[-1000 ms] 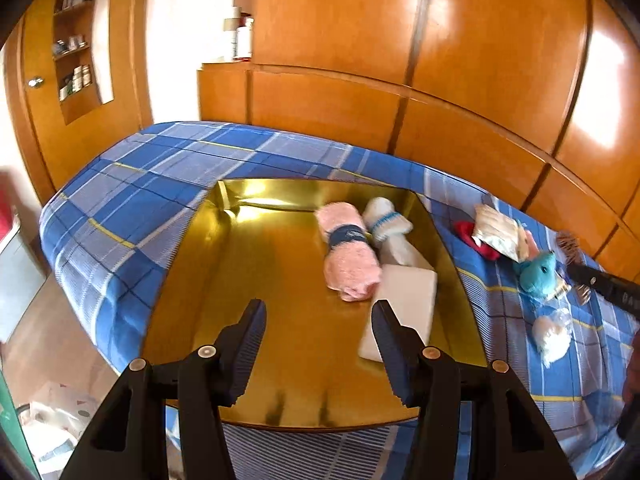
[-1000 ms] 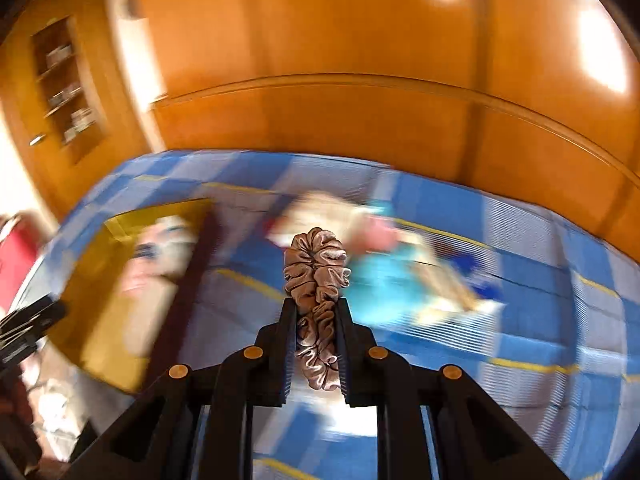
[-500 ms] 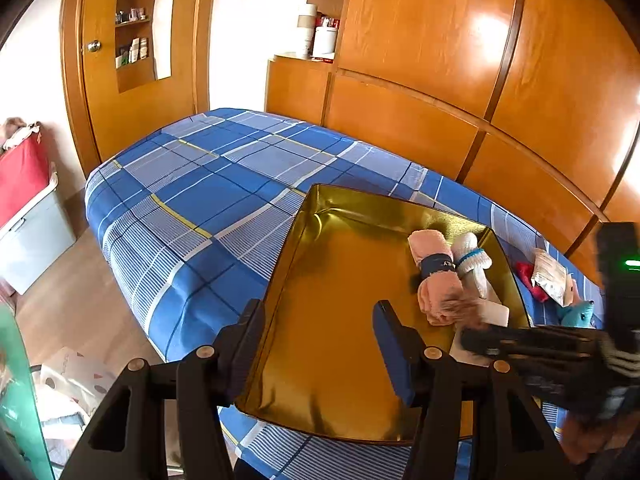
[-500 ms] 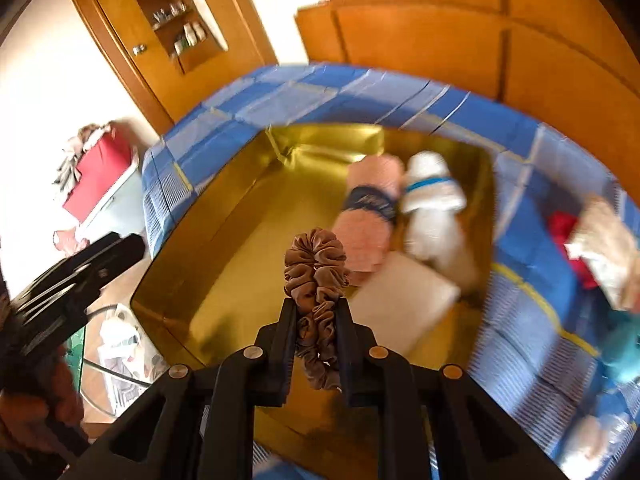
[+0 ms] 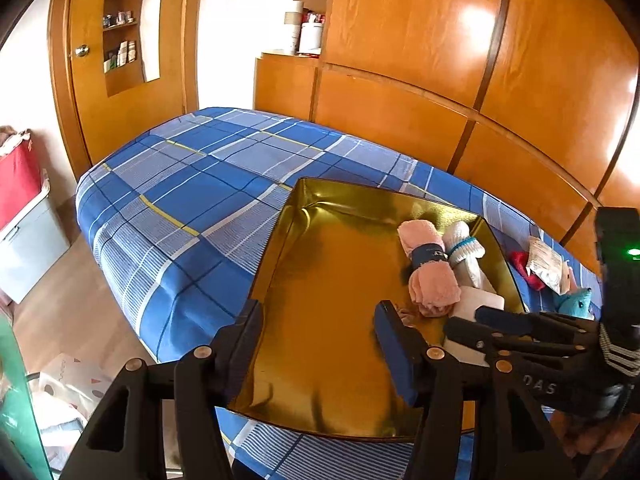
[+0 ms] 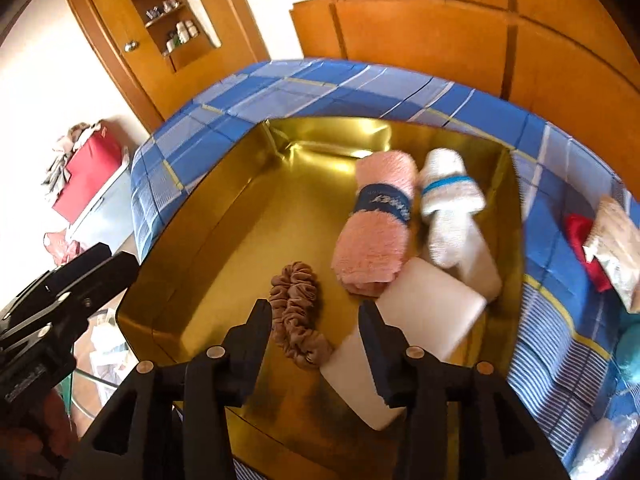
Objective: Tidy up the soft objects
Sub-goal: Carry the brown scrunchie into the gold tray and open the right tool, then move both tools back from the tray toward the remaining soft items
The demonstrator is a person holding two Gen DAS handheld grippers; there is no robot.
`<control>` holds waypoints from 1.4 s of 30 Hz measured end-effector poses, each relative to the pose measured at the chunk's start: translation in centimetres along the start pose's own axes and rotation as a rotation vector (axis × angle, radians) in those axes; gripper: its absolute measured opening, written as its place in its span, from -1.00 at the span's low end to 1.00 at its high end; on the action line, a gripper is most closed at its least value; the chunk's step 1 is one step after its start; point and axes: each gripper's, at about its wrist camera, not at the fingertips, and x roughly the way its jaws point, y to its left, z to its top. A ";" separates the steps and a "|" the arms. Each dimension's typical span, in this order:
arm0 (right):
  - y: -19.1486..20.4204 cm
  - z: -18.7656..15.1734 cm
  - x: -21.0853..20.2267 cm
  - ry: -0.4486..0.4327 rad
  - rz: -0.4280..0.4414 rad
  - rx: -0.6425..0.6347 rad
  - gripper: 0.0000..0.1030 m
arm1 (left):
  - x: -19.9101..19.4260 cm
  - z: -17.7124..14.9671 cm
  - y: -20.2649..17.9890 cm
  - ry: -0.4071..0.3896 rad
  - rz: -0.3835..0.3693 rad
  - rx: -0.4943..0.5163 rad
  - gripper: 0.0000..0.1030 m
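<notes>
Item: scrunchie (image 6: 298, 312), carried a second ago in my right gripper (image 6: 316, 320), now lies loose on the gold tray (image 6: 224, 240) near the pink towel (image 6: 376, 236); right jaws opening, empty; left gripper (image 5: 318, 340) spread, empty; one more stowed.

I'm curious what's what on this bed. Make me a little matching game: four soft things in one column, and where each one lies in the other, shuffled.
Things
1. brown ruffled fabric scrunchie
2. pink rolled towel with dark blue band
3. white rolled cloth with light blue band
4. teal plush toy

Places
A. on the blue checked bedcover, outside the tray
B. beside the gold tray's right wall
C. lying loose between the open right tool's fingers
D. mid-tray, its side against the white roll

Pairs: 1-C, 2-D, 3-B, 4-A
</notes>
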 end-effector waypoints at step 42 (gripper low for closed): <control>-26.7 -13.3 -18.3 -0.322 -0.481 0.544 0.02 | 3.4 2.0 -23.8 0.233 -0.385 0.301 0.36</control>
